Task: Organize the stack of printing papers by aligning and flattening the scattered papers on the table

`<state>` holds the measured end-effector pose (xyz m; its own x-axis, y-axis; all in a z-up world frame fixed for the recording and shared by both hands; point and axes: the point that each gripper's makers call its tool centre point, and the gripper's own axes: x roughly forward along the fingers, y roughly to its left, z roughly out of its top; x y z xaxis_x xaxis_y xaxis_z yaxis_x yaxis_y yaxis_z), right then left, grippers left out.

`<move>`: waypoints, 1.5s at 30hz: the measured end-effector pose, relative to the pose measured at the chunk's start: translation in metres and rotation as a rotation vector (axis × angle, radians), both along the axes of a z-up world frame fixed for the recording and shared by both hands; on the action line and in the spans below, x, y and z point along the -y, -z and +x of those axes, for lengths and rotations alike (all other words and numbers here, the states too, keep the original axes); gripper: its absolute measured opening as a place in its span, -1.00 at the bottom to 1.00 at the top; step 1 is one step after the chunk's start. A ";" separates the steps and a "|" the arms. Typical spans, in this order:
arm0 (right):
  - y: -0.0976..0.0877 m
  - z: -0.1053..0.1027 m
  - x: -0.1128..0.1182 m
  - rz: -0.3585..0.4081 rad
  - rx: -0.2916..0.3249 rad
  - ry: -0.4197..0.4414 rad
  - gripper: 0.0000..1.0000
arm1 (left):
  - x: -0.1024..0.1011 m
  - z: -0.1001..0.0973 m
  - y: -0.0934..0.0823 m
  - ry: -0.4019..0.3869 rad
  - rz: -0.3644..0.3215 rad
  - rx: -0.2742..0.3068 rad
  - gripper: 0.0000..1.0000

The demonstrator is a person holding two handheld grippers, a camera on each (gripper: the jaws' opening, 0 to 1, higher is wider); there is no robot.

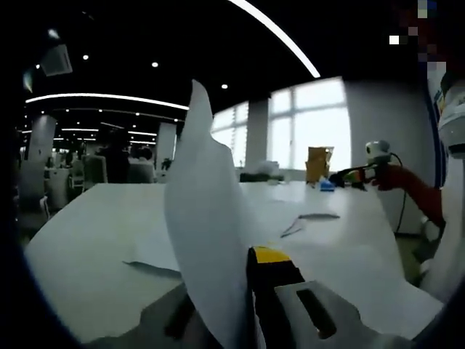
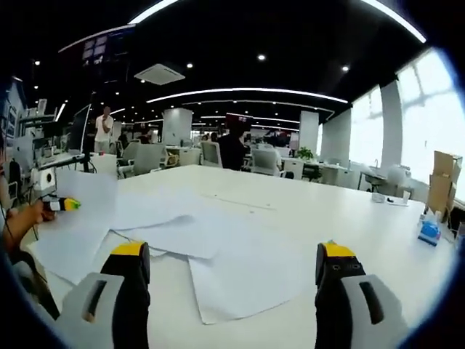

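My left gripper [image 1: 236, 273] is shut on a white sheet of paper [image 1: 207, 196] that stands upright between its jaws and curls toward the ceiling. The same sheet [image 2: 76, 225] hangs from the left gripper [image 2: 62, 205] at the left of the right gripper view, beside a hand [image 2: 20, 219]. More loose sheets [image 2: 218, 243] lie overlapping and askew on the white table [image 2: 305, 211]. My right gripper [image 2: 232, 254] hovers open above them with nothing between its jaws. It also appears far right [image 1: 356, 175], held by a red-sleeved arm [image 1: 414, 190]. Flat sheets [image 1: 156, 251] lie behind the raised one.
A thin curled sheet [image 1: 309, 218] lies farther across the table. A cardboard box [image 1: 320, 163] and a small blue object [image 2: 430, 231] stand near the window edge. Office chairs [image 2: 211, 154] and people [image 2: 104, 127] are beyond the far side.
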<state>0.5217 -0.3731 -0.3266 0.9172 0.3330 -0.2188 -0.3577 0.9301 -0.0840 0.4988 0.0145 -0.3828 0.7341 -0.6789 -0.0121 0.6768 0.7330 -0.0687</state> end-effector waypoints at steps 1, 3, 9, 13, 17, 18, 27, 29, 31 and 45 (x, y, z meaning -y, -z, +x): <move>0.000 0.000 0.000 -0.001 0.000 0.000 0.79 | 0.000 0.000 0.000 0.000 0.000 0.001 -0.88; 0.000 0.001 -0.002 -0.030 -0.011 -0.023 0.79 | -0.004 -0.003 -0.010 0.014 -0.088 -0.001 -0.88; -0.003 0.003 0.002 -0.033 -0.014 -0.039 0.79 | -0.011 -0.002 -0.016 -0.005 -0.124 0.012 -0.88; -0.002 0.006 0.004 -0.038 -0.017 -0.030 0.79 | -0.007 -0.003 -0.013 0.002 -0.101 0.011 -0.88; 0.003 0.011 0.005 -0.044 -0.045 -0.035 0.79 | -0.009 -0.002 -0.014 -0.002 -0.101 0.020 -0.88; 0.005 0.012 0.006 -0.037 -0.054 -0.033 0.79 | -0.008 -0.003 -0.015 0.003 -0.110 0.016 -0.88; 0.006 0.025 0.018 -0.051 -0.102 -0.015 0.80 | -0.007 -0.003 -0.016 0.005 -0.104 0.029 -0.88; 0.002 0.026 0.021 -0.069 -0.104 -0.013 0.80 | -0.007 -0.003 -0.016 0.008 -0.104 0.028 -0.88; 0.001 0.027 0.024 -0.084 -0.100 0.000 0.80 | -0.006 -0.003 -0.016 0.013 -0.105 0.027 -0.88; 0.000 0.034 0.030 -0.113 -0.106 -0.005 0.79 | -0.007 0.000 -0.016 0.009 -0.095 0.022 -0.88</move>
